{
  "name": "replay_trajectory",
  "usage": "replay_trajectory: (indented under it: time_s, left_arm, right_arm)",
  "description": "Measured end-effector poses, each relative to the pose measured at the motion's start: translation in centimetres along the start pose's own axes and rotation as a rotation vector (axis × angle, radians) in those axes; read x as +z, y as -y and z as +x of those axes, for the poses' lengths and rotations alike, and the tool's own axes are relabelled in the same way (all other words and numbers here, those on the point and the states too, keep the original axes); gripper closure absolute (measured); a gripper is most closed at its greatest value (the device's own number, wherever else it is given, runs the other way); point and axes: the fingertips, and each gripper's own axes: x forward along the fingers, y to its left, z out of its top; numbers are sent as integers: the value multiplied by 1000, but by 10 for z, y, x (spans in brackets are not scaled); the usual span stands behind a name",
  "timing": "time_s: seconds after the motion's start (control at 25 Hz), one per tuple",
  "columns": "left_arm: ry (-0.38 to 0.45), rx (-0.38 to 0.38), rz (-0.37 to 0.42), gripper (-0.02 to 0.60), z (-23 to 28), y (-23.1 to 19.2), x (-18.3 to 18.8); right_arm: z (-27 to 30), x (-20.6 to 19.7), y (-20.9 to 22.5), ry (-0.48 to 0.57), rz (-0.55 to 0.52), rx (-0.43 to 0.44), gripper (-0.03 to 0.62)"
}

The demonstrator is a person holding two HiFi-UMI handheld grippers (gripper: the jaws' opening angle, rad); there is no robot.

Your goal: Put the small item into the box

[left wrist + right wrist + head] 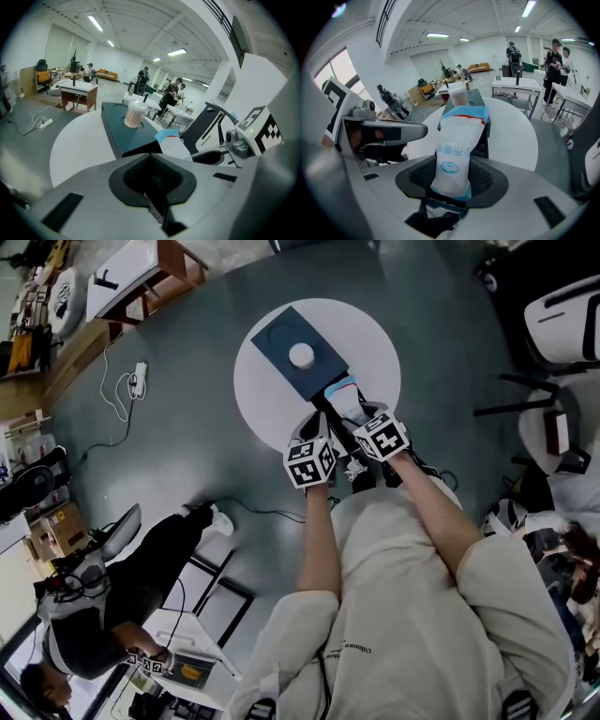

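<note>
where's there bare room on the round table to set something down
Bare: the table left of the dark box, out to the rim, and the strip right of it. Crowded: the near edge, where the left gripper and the right gripper, holding the packet, sit by the box's corner.

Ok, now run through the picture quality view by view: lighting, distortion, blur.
Head view: even, soft light, the white table bright against the dark floor. Left gripper view: strong fisheye, black corners, the left gripper soft up close. Right gripper view: same fisheye, ceiling lights bright white, print on the packet in the right gripper sharp.
</note>
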Motion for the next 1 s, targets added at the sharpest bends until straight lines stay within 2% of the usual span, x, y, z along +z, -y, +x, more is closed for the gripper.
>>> replay_trajectory:
  time_s: [0.4, 0.6, 0.72, 1.0]
  left_arm:
    - [-53, -2, 26, 560, 32, 14, 2]
    - [-53, 6, -15, 560, 38, 3, 0]
    - [-49, 7, -39, 560, 47, 10, -3]
    - [-46, 19, -84, 560, 58, 12, -9]
  right_arm:
    - [17, -8, 19, -128, -7, -9, 368]
    - [36, -10, 9, -170, -30, 12, 368]
    - [40, -17, 10, -208, -32, 29, 368]
    - [47, -31, 5, -276, 53, 103, 368]
